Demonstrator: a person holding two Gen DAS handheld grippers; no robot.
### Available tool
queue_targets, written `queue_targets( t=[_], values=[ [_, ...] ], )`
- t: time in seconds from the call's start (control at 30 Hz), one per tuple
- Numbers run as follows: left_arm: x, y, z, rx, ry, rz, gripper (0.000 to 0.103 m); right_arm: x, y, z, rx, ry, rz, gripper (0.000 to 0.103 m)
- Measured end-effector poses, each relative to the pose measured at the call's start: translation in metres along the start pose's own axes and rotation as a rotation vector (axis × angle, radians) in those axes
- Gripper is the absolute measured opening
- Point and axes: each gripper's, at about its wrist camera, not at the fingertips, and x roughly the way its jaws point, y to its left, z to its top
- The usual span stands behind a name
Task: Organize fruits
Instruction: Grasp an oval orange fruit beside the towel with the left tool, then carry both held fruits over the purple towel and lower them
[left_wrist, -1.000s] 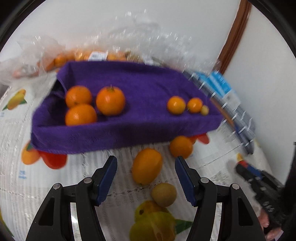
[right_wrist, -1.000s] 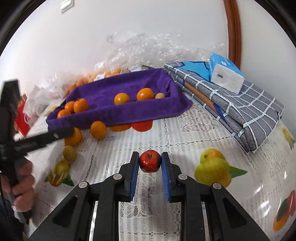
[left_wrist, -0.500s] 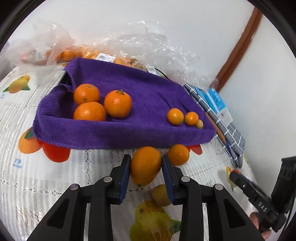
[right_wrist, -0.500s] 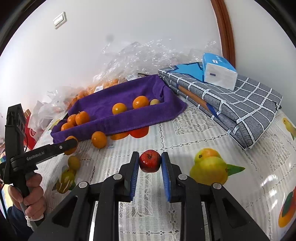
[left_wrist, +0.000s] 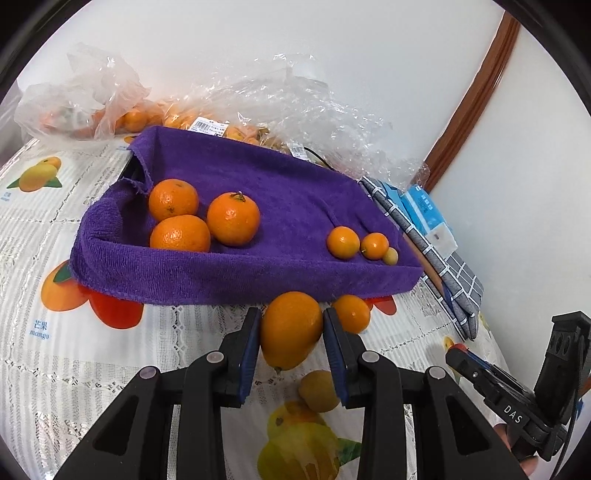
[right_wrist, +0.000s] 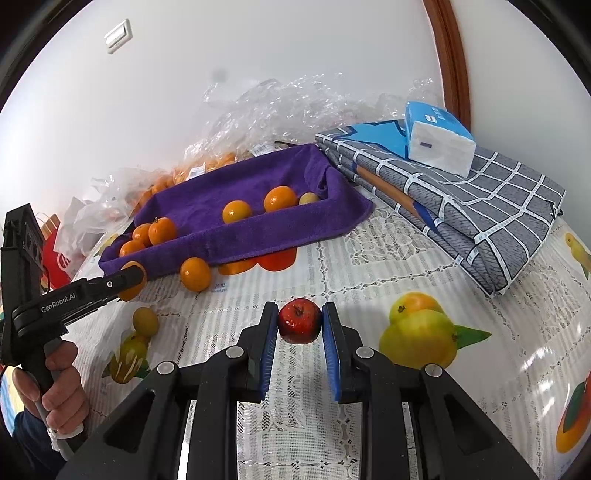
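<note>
My left gripper (left_wrist: 291, 332) is shut on a large orange (left_wrist: 291, 328) and holds it just in front of the purple towel-lined tray (left_wrist: 229, 280). The tray holds three big oranges (left_wrist: 232, 218) at its left and small fruits (left_wrist: 342, 242) at its right. A small orange (left_wrist: 352, 312) and a small yellow fruit (left_wrist: 318, 386) lie on the table near the left gripper. My right gripper (right_wrist: 300, 326) is shut on a small red apple (right_wrist: 299, 321) above the tablecloth, well in front of the tray (right_wrist: 258, 232). The left gripper also shows in the right wrist view (right_wrist: 125, 278).
Clear plastic bags of oranges (left_wrist: 122, 114) lie behind the tray against the wall. A folded grey checked cloth (right_wrist: 480, 214) with a blue tissue pack (right_wrist: 436, 136) sits to the tray's right. The tablecloth (right_wrist: 369, 258) has printed fruit pictures.
My left gripper closed on the large orange and lifted it toward the tray. My right gripper kept hold of the red apple and barely moved.
</note>
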Motion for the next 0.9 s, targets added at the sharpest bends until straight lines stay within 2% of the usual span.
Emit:
queue_targets(
  t=[0.53, 0.9],
  values=[
    [-0.0024, 0.0021, 0.0005, -0.008, -0.003, -0.021, 0.032, -0.001, 0.004, -0.0001, -0.027, 0.0, 0.029, 0.024],
    [-0.0084, 0.0011, 0.0003, 0.001, -0.024, -0.034, 0.032, -0.0015, -0.0034, 0.0026, 0.021, -0.002, 0.029, 0.024]
  ],
)
